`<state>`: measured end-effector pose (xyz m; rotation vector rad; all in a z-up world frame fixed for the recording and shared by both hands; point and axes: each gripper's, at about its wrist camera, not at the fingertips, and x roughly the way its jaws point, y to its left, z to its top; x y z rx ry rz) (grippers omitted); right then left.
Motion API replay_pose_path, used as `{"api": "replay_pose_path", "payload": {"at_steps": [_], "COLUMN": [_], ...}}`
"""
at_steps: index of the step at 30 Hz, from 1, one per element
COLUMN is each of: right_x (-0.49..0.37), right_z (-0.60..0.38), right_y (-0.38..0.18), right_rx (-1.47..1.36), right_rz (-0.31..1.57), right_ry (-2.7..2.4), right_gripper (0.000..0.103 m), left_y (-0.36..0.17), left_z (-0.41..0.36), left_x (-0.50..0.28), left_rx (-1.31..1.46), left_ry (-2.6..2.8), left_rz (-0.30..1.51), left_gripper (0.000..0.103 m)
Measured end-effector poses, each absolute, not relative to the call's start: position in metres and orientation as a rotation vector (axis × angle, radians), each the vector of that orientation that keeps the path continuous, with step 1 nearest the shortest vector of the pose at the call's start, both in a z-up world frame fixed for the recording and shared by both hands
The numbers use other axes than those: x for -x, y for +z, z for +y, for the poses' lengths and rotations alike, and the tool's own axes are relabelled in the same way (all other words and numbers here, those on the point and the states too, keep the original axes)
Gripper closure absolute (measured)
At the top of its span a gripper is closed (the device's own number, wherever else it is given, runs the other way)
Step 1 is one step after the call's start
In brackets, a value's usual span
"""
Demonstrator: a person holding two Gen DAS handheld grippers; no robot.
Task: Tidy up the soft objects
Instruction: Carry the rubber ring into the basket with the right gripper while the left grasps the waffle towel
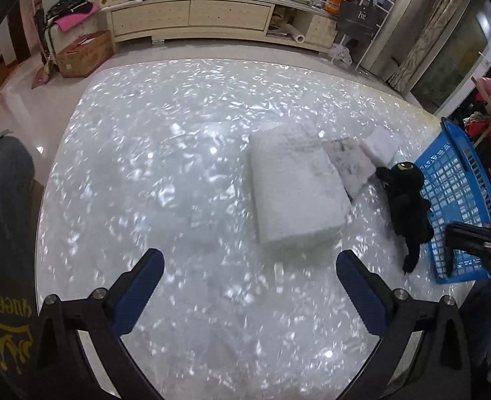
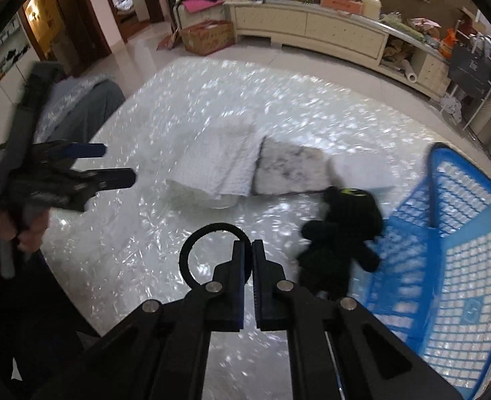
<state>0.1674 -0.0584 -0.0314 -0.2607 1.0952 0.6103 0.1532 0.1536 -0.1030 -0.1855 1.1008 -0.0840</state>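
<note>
we judge the job barely begun: the blue basket point(image 2: 452, 266) at the tabletop's right edge looks empty as far as we can see, and every soft thing lies outside it. the black plush toy point(image 1: 405, 200) lies on the tabletop just beside the basket, touching or overlapping its near rim. the large white cushion point(image 1: 295, 183) sits near the middle, with a grey-marked pad point(image 1: 348, 166) and a smaller white pad point(image 1: 380, 148) beside it toward the right. our left gripper point(image 1: 250, 293) hovers over the near edge with its fingers wide apart, empty. our right gripper point(image 2: 248, 266) has its fingers nearly together on a black ring strap point(image 2: 195, 236), not yet placed.
</note>
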Motion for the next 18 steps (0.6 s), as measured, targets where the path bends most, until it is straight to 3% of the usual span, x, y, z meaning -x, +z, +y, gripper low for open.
{"api": "replay_pose_path", "payload": {"at_steps": [8, 18], "right_x": [-0.162, -0.166], "right_z": [-0.119, -0.185], "right_y": [0.012, 0.023], "right_rx": [0.209, 0.146], "right_rz": [1.029, 1.009], "right_ry": [0.550, 0.457], "right_gripper": [0.099, 0.099], "left_y": [-0.122, -0.155], "left_z": [0.140, 0.126], "left_x": [-0.197, -0.229], "left_rx": [0.201, 0.195], "left_ry": [-0.106, -0.070], "left_rz": [1.158, 1.227], "left_gripper": [0.000, 0.000]}}
